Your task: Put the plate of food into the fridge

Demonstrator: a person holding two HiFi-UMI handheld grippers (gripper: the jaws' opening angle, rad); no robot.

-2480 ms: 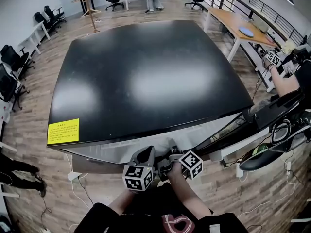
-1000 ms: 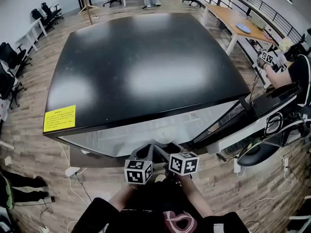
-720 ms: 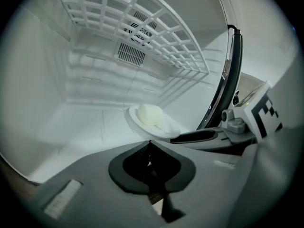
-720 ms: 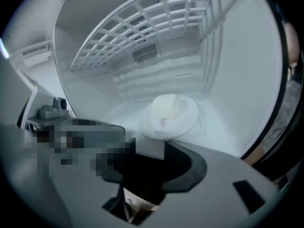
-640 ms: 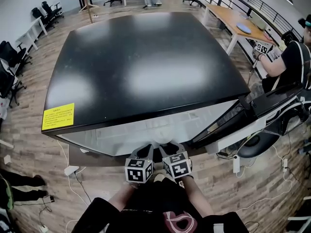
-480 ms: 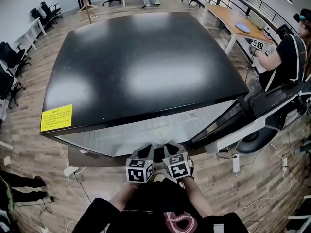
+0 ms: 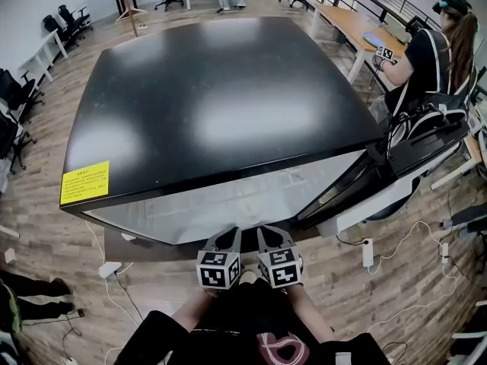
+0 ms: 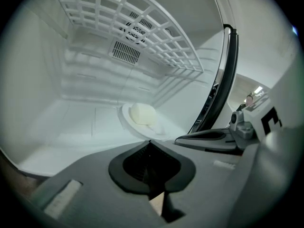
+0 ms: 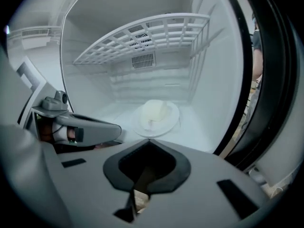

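Fridge top [image 7: 221, 90]: glossy black. Inside the fridge: liner [image 8: 52, 103] and grid shelf [image 8: 142, 27], smooth white plastic; plate [image 9: 161, 128], glossy white. Floor [image 7: 46, 226] around the fridge: wood planks.

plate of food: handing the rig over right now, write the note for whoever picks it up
Left gripper: jaws together, nothing between them, held at the fridge's opening.
Right gripper: the same, shut and empty, beside the left.
Plate: on the floor of the fridge, under the wire shelf, with the food on it. Neither gripper touches it.
Done: the plate of food is inside.
Left: the door stands open on the right; it probably needs closing once both grippers are clear of the opening.
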